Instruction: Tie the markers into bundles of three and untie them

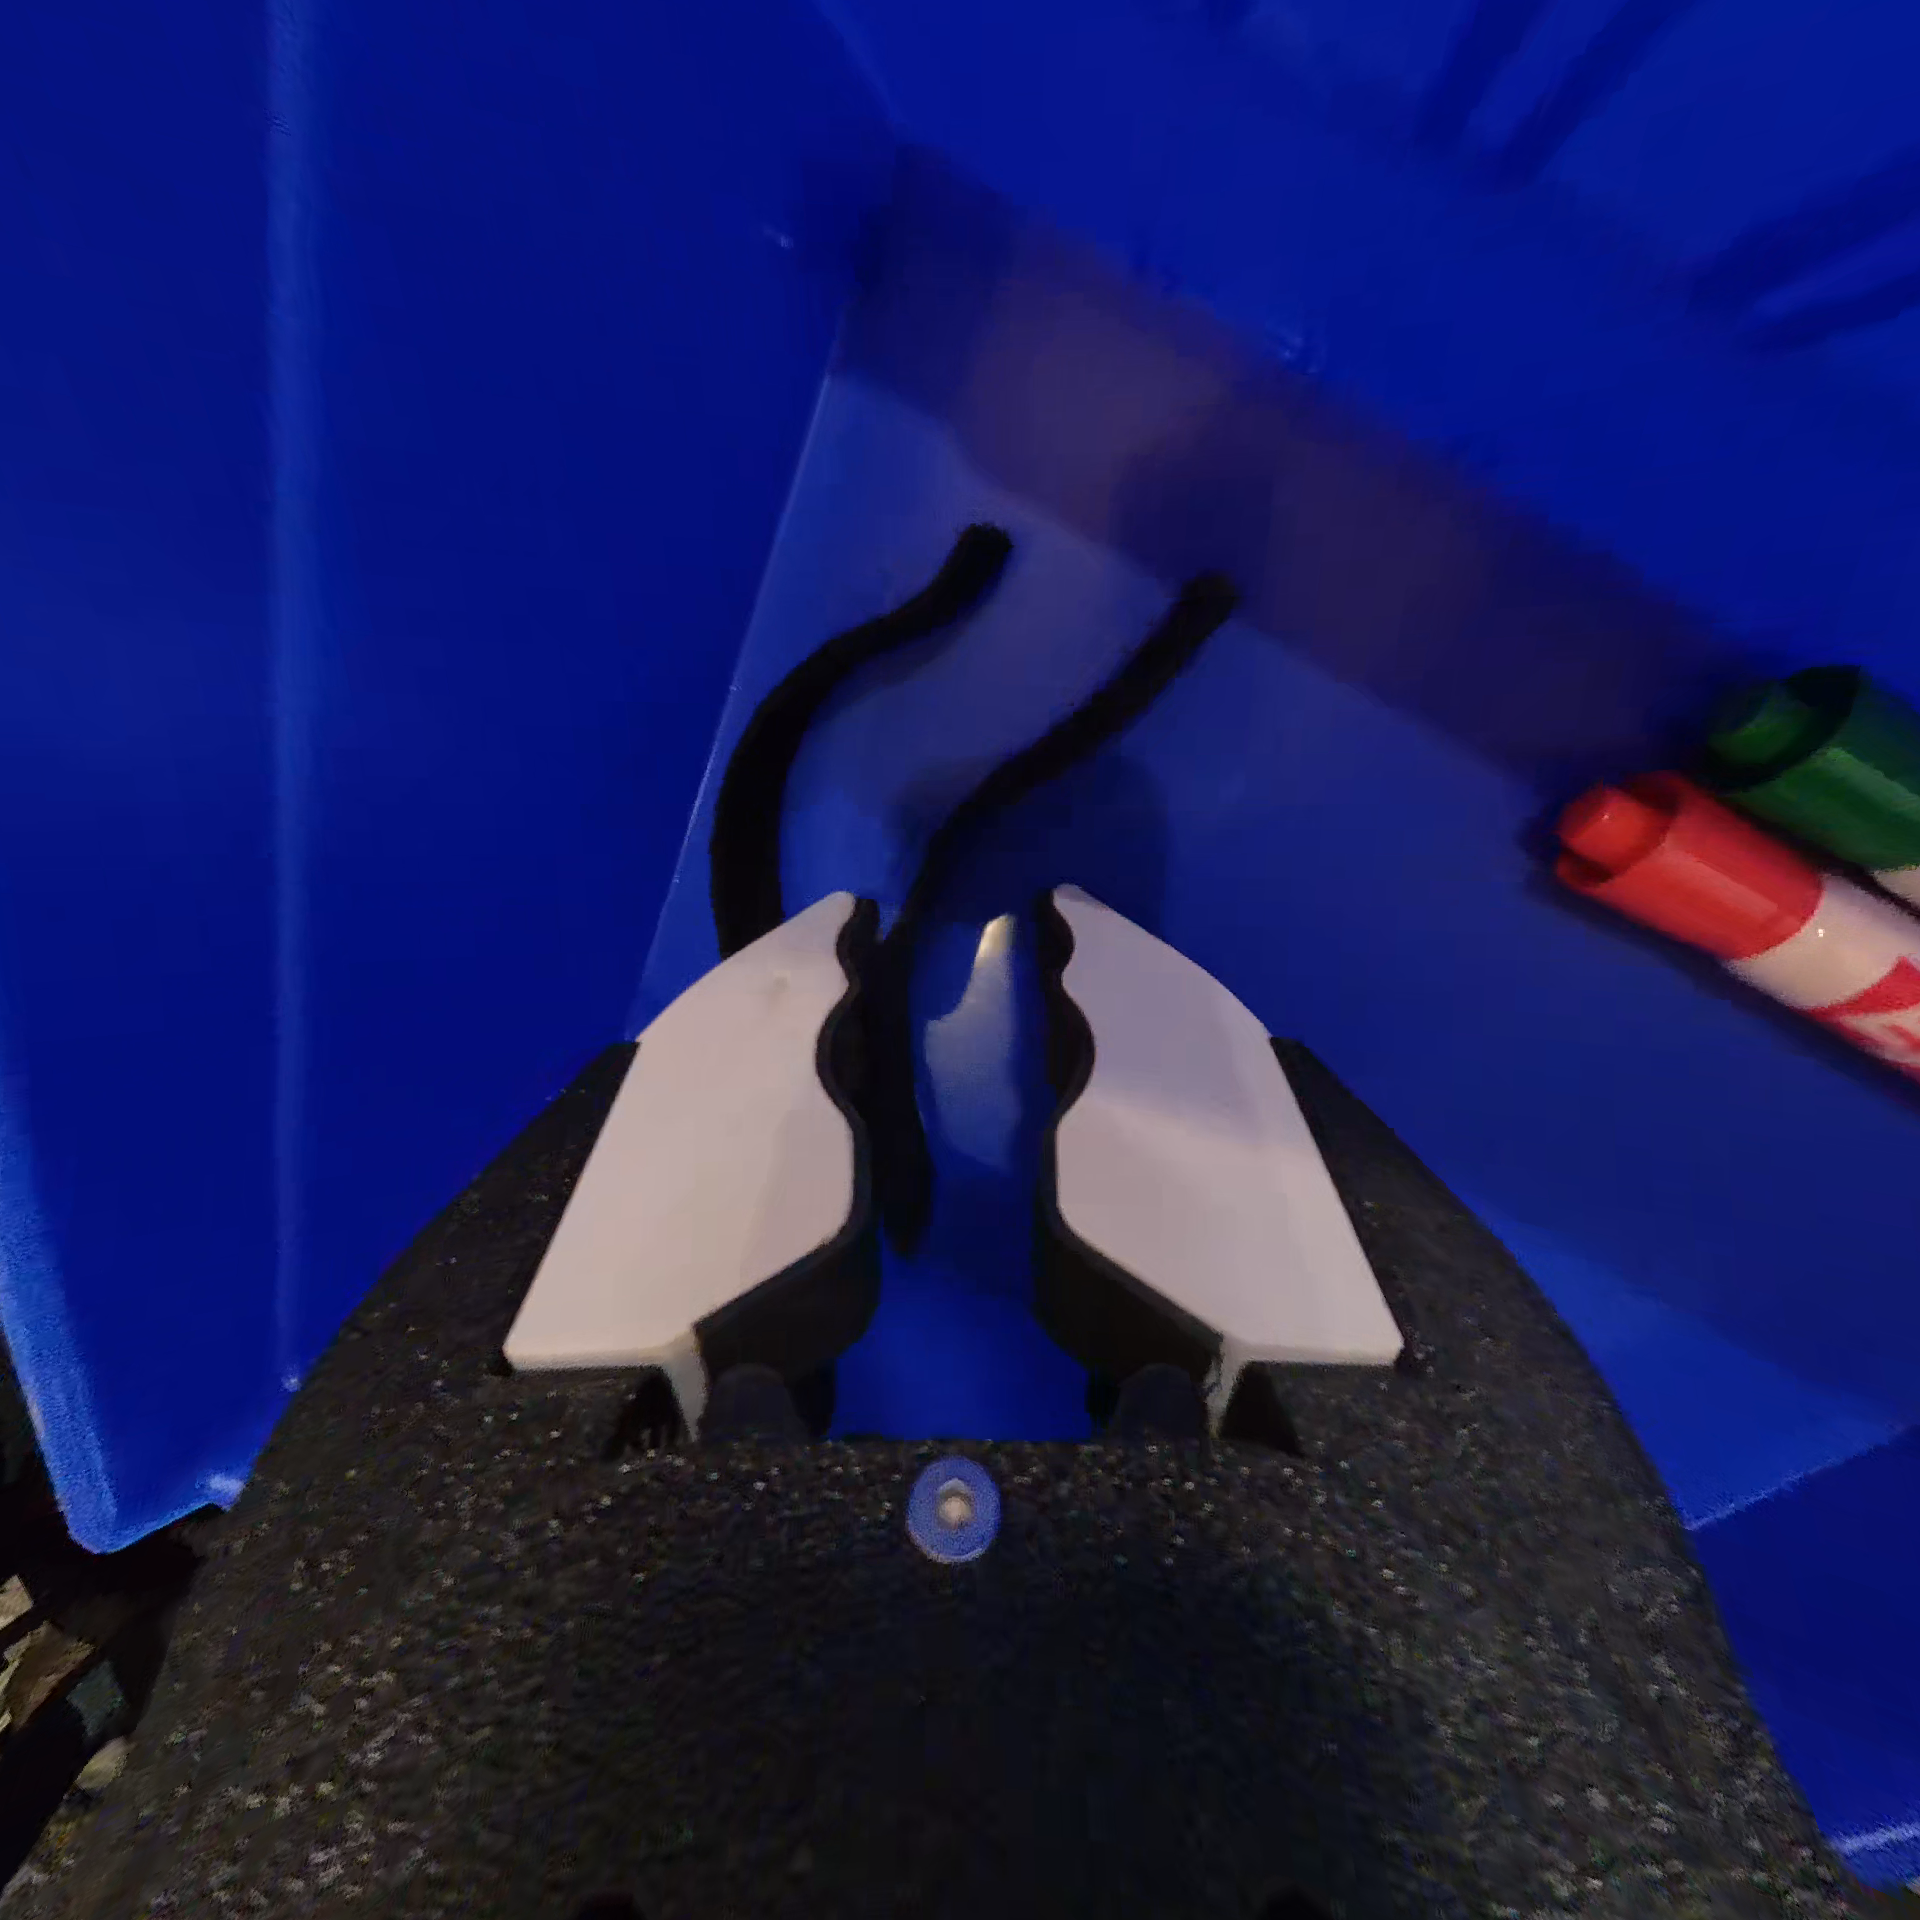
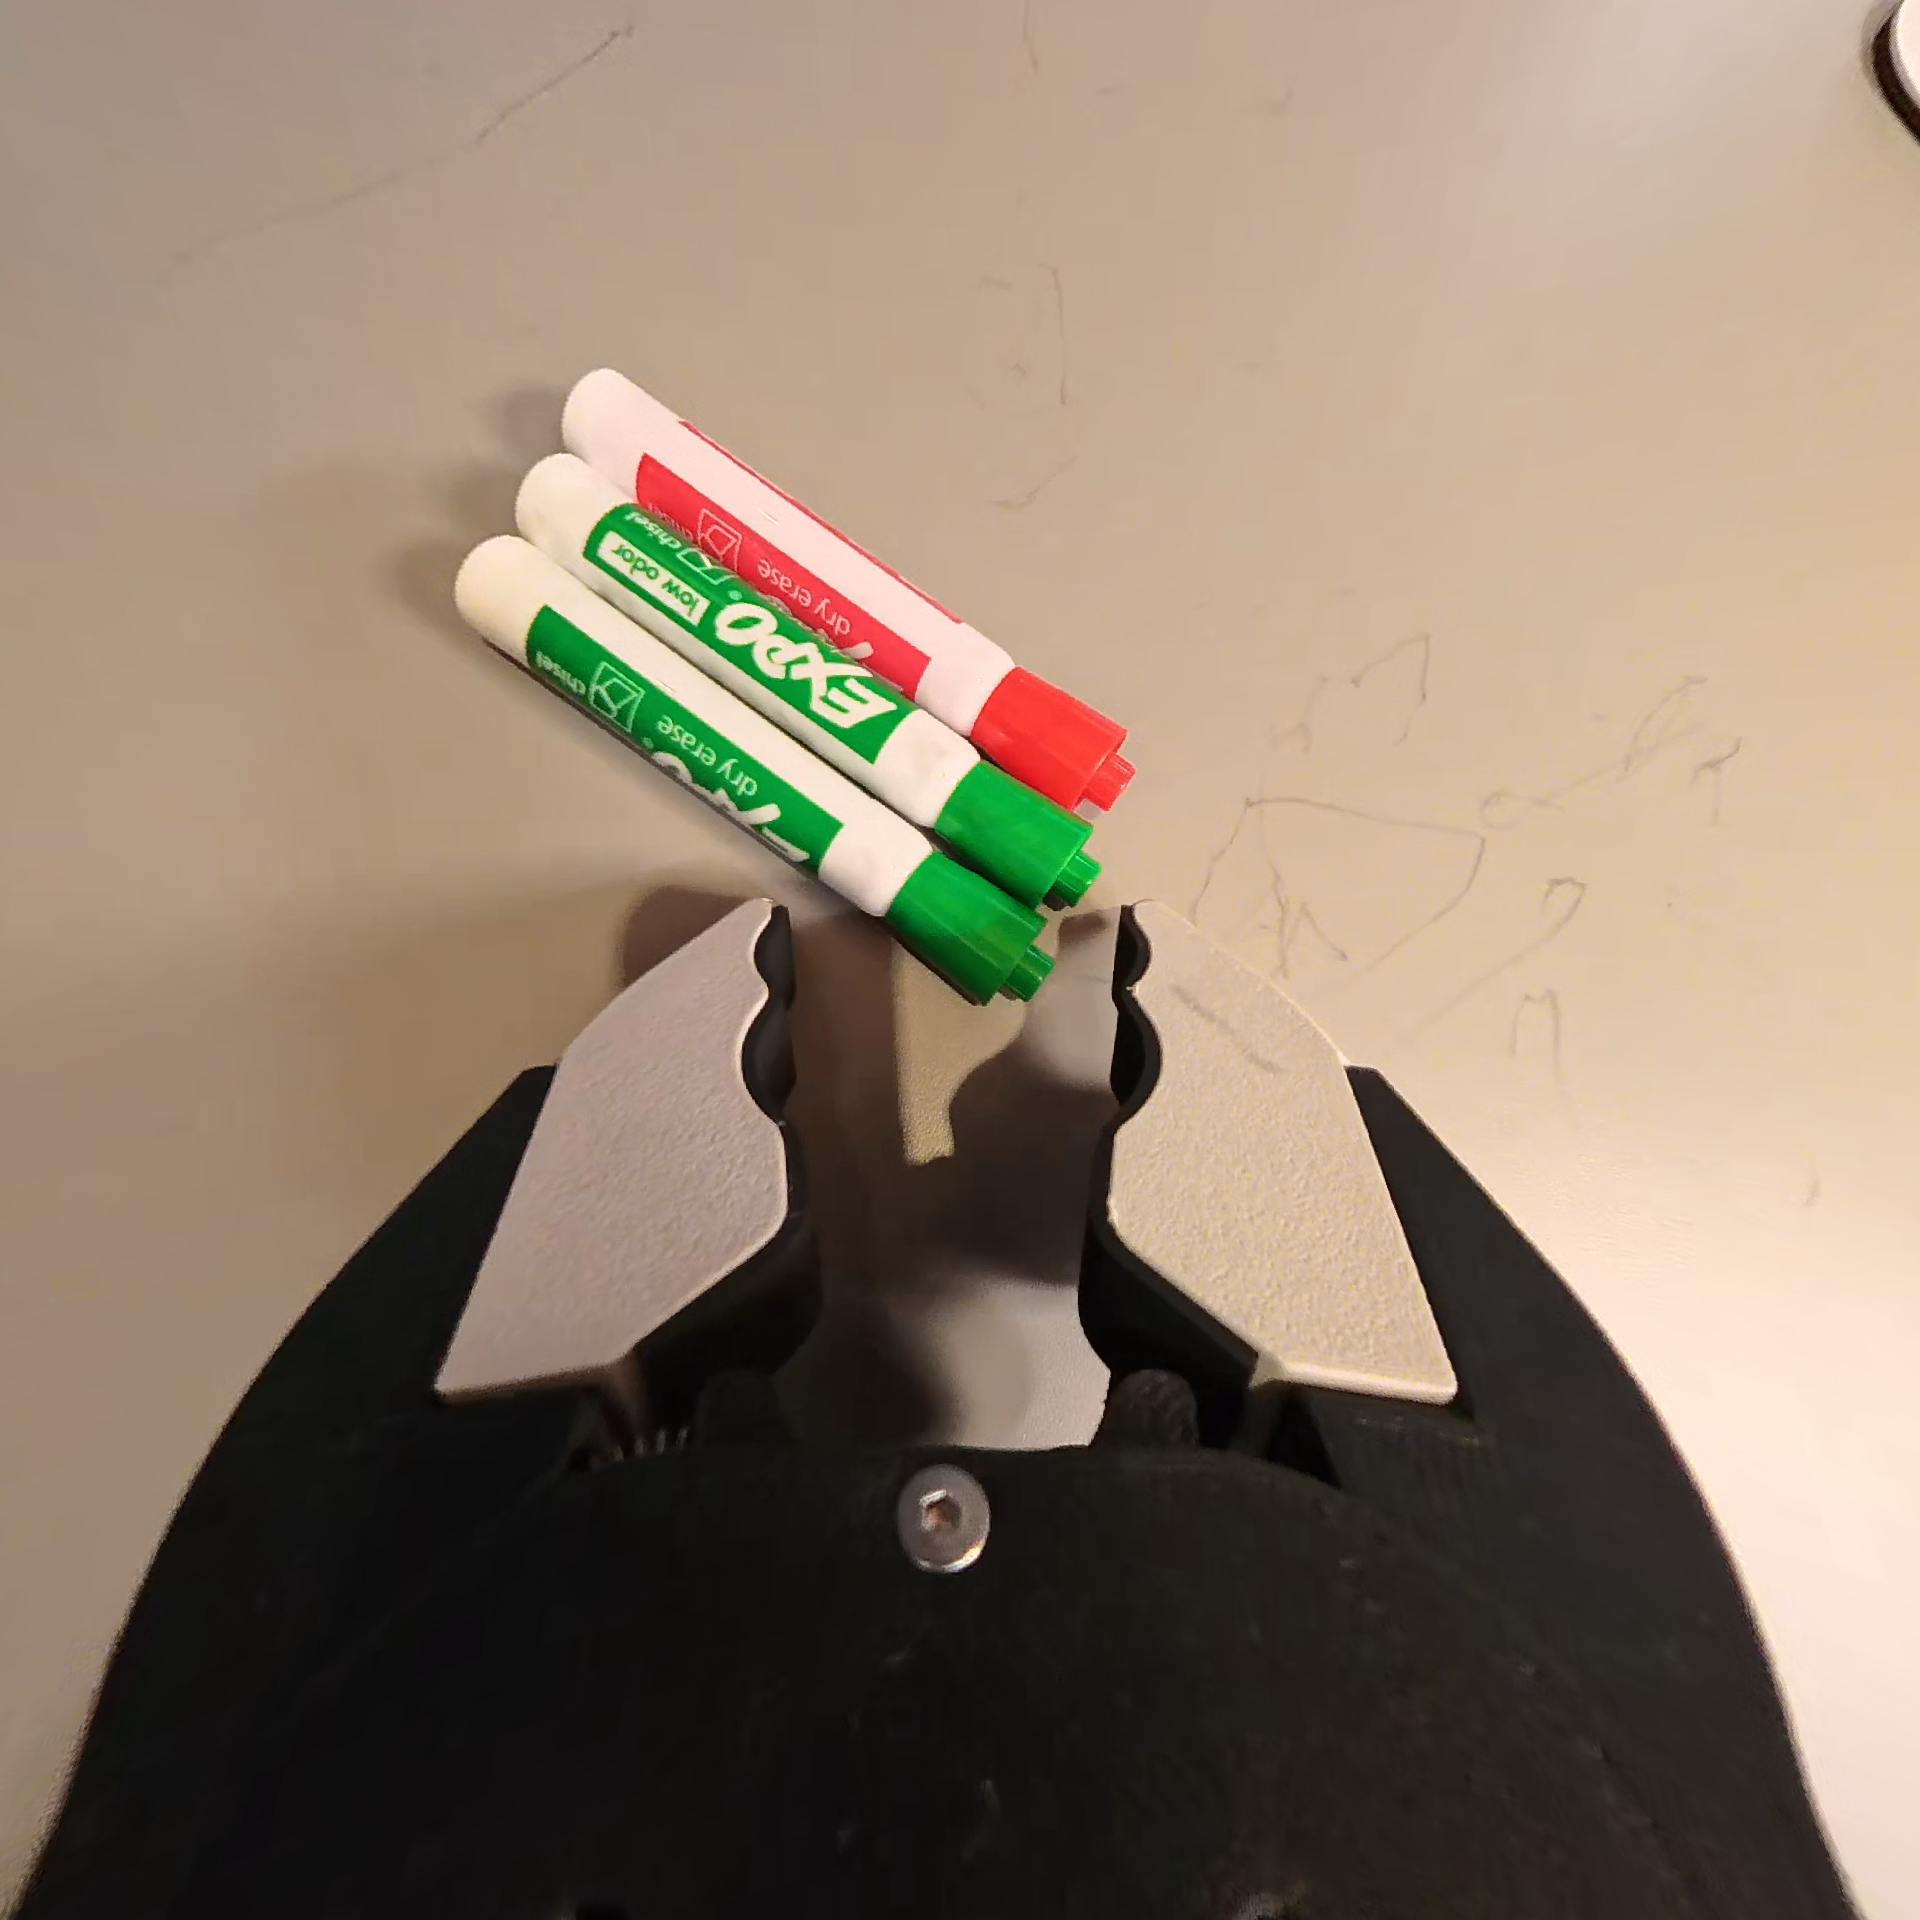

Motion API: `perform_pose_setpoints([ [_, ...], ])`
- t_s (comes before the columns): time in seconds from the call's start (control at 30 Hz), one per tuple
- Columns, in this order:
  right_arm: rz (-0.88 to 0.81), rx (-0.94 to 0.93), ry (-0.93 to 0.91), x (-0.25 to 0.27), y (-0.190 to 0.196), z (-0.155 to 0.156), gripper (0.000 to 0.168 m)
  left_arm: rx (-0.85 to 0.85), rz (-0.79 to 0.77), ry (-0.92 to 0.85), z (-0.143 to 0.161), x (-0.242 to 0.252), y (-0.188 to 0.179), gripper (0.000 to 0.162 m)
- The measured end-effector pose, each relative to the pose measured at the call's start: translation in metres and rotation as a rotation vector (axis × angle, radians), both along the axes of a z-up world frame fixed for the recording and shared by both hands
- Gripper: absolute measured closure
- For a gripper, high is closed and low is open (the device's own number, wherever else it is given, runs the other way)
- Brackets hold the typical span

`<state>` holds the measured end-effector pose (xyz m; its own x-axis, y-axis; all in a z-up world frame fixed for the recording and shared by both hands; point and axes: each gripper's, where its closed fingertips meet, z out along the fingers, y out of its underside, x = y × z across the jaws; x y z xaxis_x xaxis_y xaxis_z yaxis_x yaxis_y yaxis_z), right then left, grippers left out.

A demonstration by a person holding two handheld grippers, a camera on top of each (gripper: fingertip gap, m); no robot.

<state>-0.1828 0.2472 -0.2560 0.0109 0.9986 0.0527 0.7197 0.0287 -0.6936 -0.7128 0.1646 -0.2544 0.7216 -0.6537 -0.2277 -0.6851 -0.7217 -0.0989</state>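
In the left wrist view, my left gripper (image 1: pixel 956 904) is open inside a blue bin (image 1: pixel 416 623). Two black fuzzy tie strands lie on the bin floor. One strand (image 1: pixel 1049 748) runs back between the jaws, close to the left finger. The other strand (image 1: pixel 769 748) curves away behind the left fingertip. A red marker (image 1: pixel 1714 883) and a green marker (image 1: pixel 1829 769) lie at the bin's right. In the right wrist view, my right gripper (image 2: pixel 951 914) is open and empty. One red marker (image 2: pixel 790 561) and two green markers (image 2: pixel 748 665) lie loose side by side just ahead of it. The nearest green cap (image 2: pixel 971 930) reaches between the fingertips.
The bin's walls rise close on the left and behind the strands, meeting in a corner (image 1: pixel 883 312). The three markers rest on a beige table (image 2: pixel 1351 416) with faint scribble marks. A white object's edge (image 2: pixel 1901 83) shows at the far top right. One gripper's finger ends stand about 55 cm off the other's. My right gripper is the nearer one to the red marker (image 2: pixel 790 561): about 6 cm, against 45 cm.
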Motion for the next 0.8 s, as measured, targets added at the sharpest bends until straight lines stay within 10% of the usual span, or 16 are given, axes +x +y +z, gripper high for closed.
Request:
perform_pose_setpoints([
  [0.27,0.036,0.018,0.007,0.001,-0.004,0.001,0.108,-0.123,0.126,0.033,0.003,-0.002,-0.018,0.158],
  [0.5,0.062,0.044,0.024,0.002,-0.006,0.003,0.106,0.043,0.219,0.09,0.109,0.021,-0.018,0.159],
  [0.8,0.066,0.055,0.248,0.006,0.001,0.039,0.11,0.397,-0.105,-0.357,0.217,0.291,0.107,0.16],
])
